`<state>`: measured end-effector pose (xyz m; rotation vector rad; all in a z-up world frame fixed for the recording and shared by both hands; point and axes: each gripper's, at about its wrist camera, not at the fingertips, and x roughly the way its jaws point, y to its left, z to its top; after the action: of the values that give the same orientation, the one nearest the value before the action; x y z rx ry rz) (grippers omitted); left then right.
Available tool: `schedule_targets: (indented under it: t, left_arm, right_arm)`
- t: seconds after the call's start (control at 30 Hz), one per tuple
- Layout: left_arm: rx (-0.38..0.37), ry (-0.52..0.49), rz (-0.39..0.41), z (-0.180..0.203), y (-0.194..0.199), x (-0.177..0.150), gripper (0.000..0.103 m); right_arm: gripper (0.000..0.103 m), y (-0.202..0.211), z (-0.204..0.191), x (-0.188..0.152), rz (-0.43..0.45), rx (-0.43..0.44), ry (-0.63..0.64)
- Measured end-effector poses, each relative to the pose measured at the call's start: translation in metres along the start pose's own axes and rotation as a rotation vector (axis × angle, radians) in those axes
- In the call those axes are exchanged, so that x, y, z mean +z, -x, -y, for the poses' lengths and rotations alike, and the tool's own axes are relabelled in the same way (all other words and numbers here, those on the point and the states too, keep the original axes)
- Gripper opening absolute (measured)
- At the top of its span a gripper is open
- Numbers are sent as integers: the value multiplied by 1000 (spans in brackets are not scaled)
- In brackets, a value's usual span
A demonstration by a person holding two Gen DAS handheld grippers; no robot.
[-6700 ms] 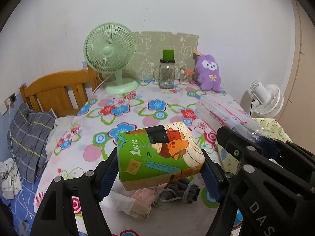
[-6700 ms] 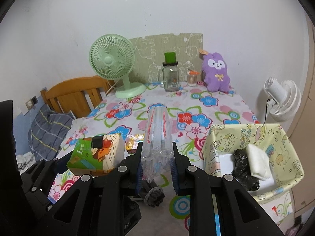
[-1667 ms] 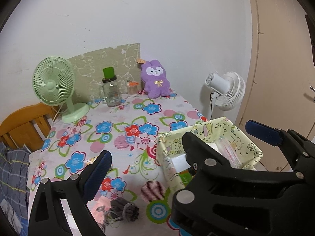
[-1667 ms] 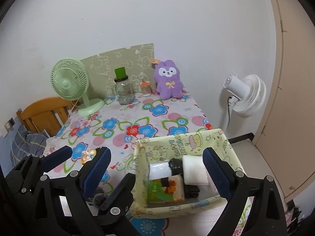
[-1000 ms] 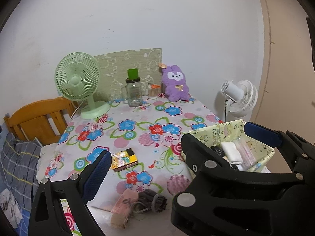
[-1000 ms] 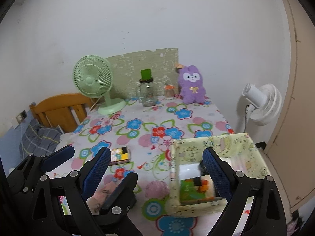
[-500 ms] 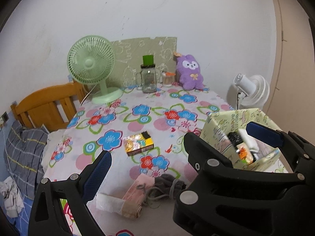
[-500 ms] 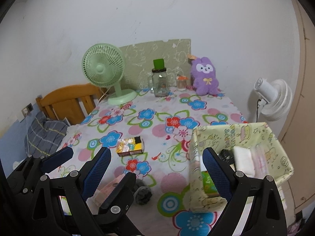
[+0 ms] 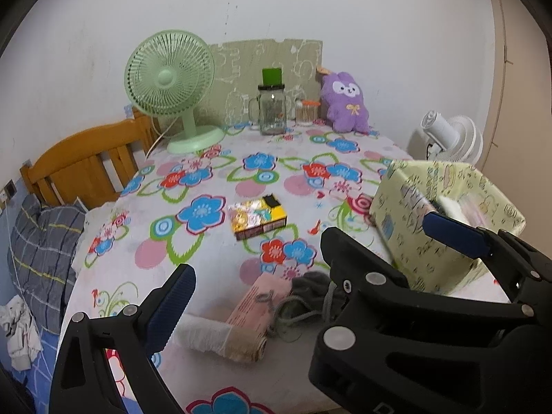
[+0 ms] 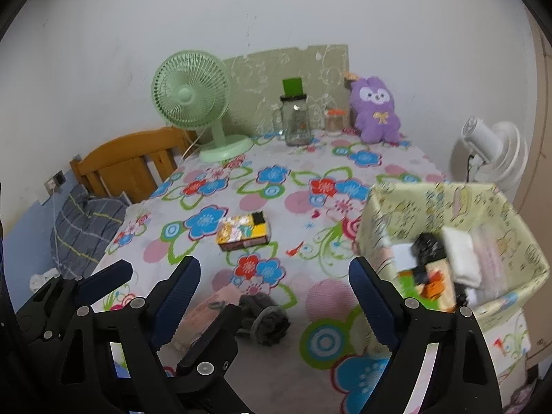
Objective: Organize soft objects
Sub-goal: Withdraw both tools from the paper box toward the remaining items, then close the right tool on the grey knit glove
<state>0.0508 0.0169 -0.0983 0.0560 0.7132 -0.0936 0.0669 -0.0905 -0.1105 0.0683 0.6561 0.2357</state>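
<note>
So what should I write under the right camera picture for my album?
Right gripper, jaws closing on nothing, above grey socks beside the yellow basket.

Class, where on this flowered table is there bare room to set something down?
Free: the stretch between the green fan and small yellow box. Crowded: the near edge, with grey socks and pink cloth; yellow bin borders the right.

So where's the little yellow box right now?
The little yellow box lies flat in the middle of the flowery tablecloth, left of the pale green fabric basket and beyond the rolled grey socks.
</note>
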Motion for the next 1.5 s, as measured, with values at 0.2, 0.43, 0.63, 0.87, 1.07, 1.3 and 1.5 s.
schedule_targets:
  t: [0.2,0.43,0.63,0.87,1.07,1.3,1.5]
  left_arm:
    - [8,10,-33,-7,-13,-13,99]
    - [8,31,-78,-14,-31,-24,99]
    - [13,49,-115,-17,-44,-33,99]
    - [29,68,-159,-22,-58,-41,99]
    - [35,69,-162,-23,-61,-41,99]
    - [44,66,-178,-24,-67,-42,99]
    - [25,68,-169,-24,-66,-43,101]
  right_arm:
    - [83,-19,-7,-13,-45,8,9]
    - [76,-39,-9,-24,-102,5,16]
    - [74,-57,-9,-32,-153,-2,25]
    - [62,-76,-9,-40,-208,13,29]
    - [60,-84,-8,-41,-219,23,24]
    - [58,-91,-6,-43,-242,29,14]
    - [45,-87,-6,-43,-230,21,15]
